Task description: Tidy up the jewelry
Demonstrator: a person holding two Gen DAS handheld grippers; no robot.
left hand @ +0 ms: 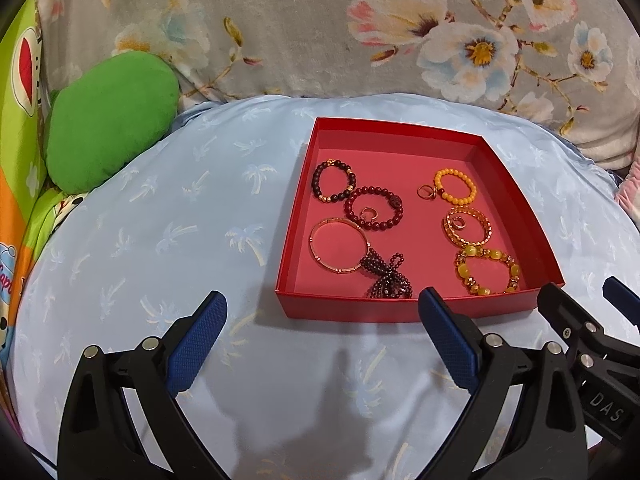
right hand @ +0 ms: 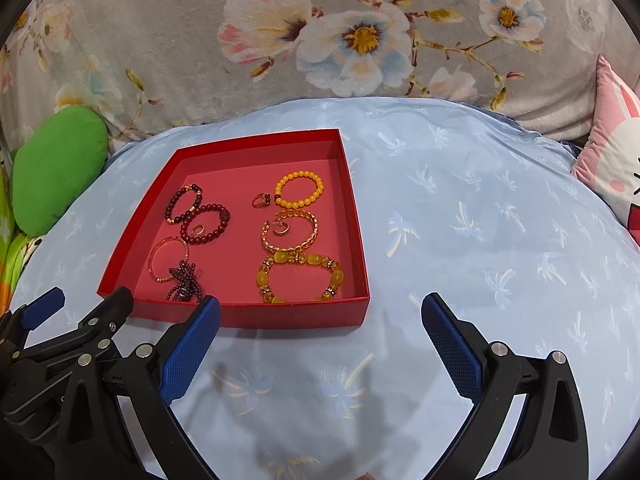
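A shallow red box lies on a light blue cushion. Dark bead bracelets, a thin gold bangle and a dark bead bundle fill its left half. Its right half holds an orange bead bracelet, a gold chain bracelet, a yellow stone bracelet and small rings. My left gripper stands open in front of the box's near left corner, empty. My right gripper is open and empty before the near right corner.
The blue cushion has palm prints and slopes away at its edges. A green plush pillow lies to the left. A pink rabbit cushion sits at the right. A floral blanket backs the scene.
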